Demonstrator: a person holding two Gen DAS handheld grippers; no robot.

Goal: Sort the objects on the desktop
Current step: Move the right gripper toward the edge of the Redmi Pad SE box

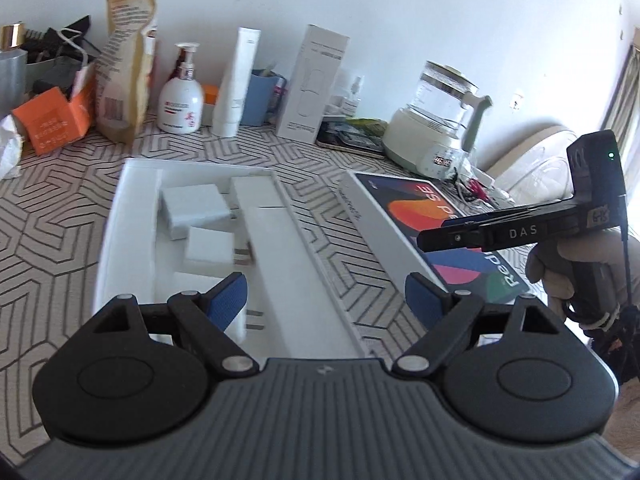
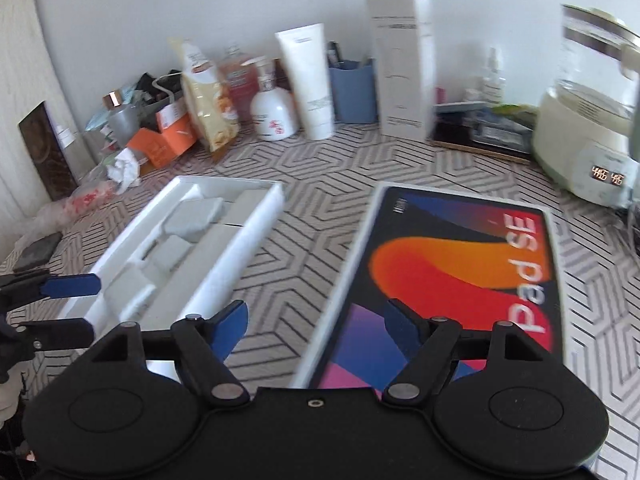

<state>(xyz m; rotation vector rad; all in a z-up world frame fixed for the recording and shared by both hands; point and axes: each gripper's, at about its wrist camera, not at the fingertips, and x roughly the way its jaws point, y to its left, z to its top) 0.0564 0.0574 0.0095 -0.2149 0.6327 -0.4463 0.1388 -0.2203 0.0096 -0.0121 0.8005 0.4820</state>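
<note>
A white open box tray [image 1: 120, 208] lies on the patterned tablecloth and holds white chargers [image 1: 192, 208] and a long white insert. To its right lies a colourful tablet box lid [image 1: 420, 208]. My left gripper [image 1: 326, 296] hovers open above the tray's near right wall, with nothing pressed between its blue pads. In the right wrist view my right gripper [image 2: 316, 328] is open above the near left edge of the lid [image 2: 460, 264], with the tray [image 2: 256, 232] to the left. A gloved hand holds the right gripper [image 1: 424, 238] over the lid.
Along the back wall stand a snack bag [image 1: 124, 64], a pump bottle [image 1: 182, 96], a white tube [image 1: 236, 84], a blue cup [image 1: 260, 96], a tall white carton [image 1: 316, 84] and a glass kettle [image 1: 436, 120]. An orange box [image 1: 52, 120] sits at the far left.
</note>
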